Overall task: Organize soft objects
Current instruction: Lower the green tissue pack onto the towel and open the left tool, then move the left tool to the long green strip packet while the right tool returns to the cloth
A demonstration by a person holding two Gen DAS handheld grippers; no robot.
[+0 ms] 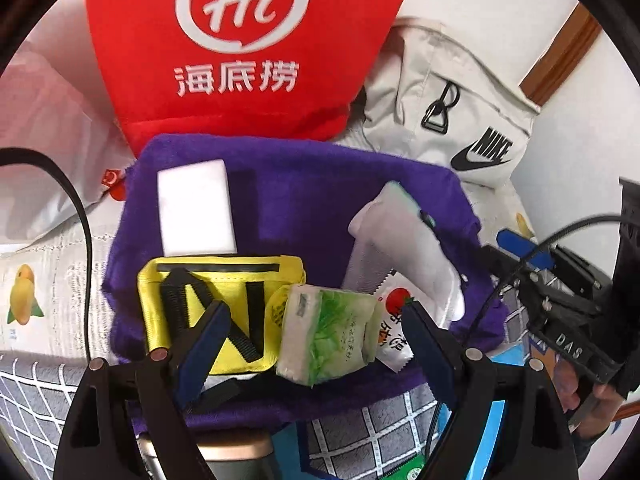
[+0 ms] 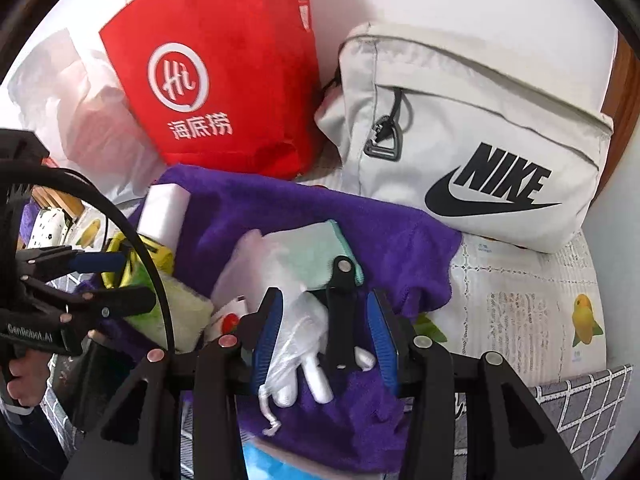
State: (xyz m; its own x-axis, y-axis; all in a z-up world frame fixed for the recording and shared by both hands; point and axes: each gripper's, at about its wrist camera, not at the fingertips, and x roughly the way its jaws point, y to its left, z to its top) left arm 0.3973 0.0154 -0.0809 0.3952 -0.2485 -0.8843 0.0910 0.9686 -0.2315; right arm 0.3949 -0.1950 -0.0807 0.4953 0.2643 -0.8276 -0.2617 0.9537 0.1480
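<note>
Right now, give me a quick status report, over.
Left gripper open over tissue pack. Right gripper around plastic glove; grip unclear. Everything on purple towel. Nothing in the way.

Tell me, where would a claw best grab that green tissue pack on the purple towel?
Probably across the short width of the tissue pack, coming from above. It lies flat on the purple towel, wedged between the yellow pouch and a tomato sachet, so only its upper faces are free.

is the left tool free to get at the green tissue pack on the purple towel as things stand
Probably yes. The left tool hangs open just above the tissue pack, nothing lies on top of it, and the right tool is off to the side over a plastic glove. The yellow pouch crowds one finger's side.
</note>
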